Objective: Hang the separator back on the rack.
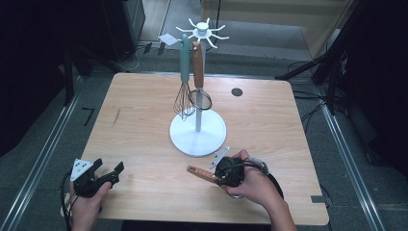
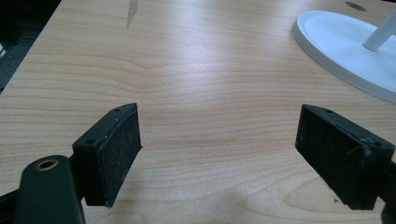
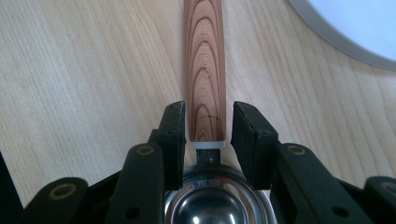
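Right hand-held gripper [image 3: 205,130] is straddling a wooden-handled steel scoop [image 3: 204,70] lying on the bench [image 1: 144,125], jaws just beside the handle end w/ a thin gap each side, not pinching. Scoop is lying near the white rack base [image 1: 197,134]. Left hand-held gripper [image 2: 219,154] is hovering w/ jaws spread, nothing btwn.

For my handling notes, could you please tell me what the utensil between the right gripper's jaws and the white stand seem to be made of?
The utensil's handle looks like varnished wood: brown banded grain, slight sheen. Its bowl is polished metal, mirror-bright, with a stamp reading SUS304, so probably stainless steel. The stand's base is smooth matt white; painted metal or plastic, I cannot tell which. The right gripper brackets the handle's end.
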Available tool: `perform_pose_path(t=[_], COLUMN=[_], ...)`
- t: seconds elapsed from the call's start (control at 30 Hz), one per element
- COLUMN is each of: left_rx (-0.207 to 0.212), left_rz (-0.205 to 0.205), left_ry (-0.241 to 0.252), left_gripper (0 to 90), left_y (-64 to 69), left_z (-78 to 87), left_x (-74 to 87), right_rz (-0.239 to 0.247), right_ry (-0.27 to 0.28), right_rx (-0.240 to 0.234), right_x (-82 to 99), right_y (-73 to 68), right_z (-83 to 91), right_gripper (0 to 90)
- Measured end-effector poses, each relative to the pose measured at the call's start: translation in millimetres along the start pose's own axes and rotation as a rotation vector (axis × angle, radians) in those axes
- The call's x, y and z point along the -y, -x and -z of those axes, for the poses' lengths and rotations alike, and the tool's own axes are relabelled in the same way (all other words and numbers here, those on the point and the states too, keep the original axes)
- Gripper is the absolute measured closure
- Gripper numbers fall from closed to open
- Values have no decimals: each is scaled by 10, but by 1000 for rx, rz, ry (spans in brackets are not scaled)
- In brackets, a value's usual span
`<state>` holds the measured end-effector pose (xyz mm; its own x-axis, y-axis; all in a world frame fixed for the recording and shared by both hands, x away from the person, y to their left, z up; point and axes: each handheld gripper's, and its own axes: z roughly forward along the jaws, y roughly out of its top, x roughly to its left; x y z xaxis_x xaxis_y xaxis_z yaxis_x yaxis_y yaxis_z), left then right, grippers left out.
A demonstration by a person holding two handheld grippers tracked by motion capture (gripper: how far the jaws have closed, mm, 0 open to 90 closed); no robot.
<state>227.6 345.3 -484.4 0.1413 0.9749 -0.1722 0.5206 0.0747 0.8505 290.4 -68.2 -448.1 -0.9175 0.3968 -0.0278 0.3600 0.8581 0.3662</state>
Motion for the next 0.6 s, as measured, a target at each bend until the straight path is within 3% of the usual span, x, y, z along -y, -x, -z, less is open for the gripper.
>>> perform_pose_path(t=[0.33,0.53,0.6], left_rx=[2,3,3], left_rz=[-1,-1,0], left_ry=[-2,-1,-2], left_gripper=[149,149,149], left_y=[-1,-1,-2], left_z=[-2,-1,-1], left_x=[-1,-1,-1], right_rz=[-14,-78,-72], right_ry=[-106,-115,-120], right_rx=[-16,-24,-12], right_x=[-63,-84,-84], right_y=[10,14,3], right_z=[-161,-175,-173], right_gripper=[660,704,706])
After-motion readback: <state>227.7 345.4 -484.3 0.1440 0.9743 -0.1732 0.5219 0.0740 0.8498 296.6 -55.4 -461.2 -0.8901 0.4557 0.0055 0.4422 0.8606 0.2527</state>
